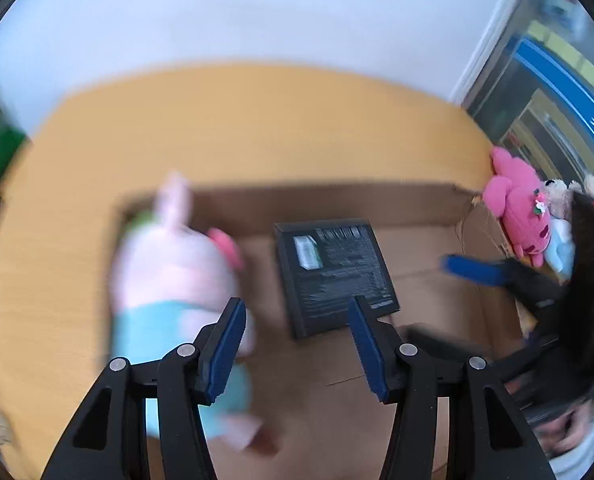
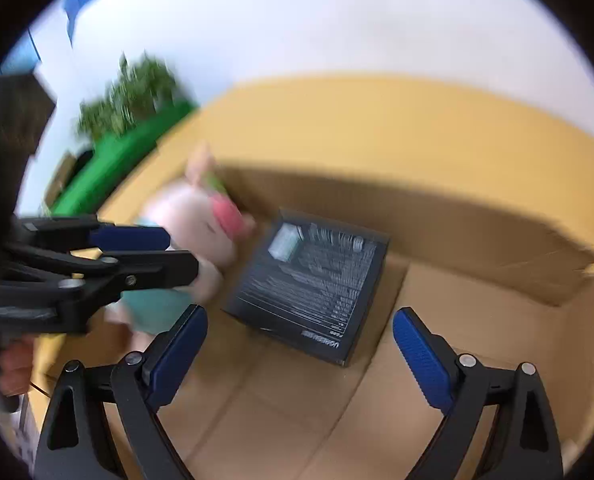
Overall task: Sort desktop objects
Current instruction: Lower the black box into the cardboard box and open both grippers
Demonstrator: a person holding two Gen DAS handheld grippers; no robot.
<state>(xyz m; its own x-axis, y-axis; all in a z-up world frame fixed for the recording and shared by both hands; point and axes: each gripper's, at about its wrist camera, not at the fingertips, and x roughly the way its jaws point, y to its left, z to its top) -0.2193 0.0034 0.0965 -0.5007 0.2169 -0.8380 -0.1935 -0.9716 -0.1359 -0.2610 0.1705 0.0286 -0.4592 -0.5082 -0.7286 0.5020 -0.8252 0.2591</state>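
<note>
An open cardboard box (image 1: 417,204) (image 2: 477,216) sits on the yellow table. A black flat package (image 1: 333,272) (image 2: 313,280) lies on its floor. A pale pink plush with a teal outfit (image 1: 169,276) (image 2: 193,224) is at the box's left end, blurred; I cannot tell whether it rests on anything. My left gripper (image 1: 297,312) is open and empty, just right of the plush and over the package's near edge; it also shows in the right wrist view (image 2: 173,252). My right gripper (image 2: 301,320) is open and empty above the box floor; one of its blue fingers (image 1: 473,270) enters the left wrist view from the right.
A pile of plush toys, with a bright pink one (image 1: 517,208), sits at the box's right end. A green object with a plant (image 2: 125,120) stands beyond the table's left end. The yellow table (image 1: 237,120) runs to a white wall behind.
</note>
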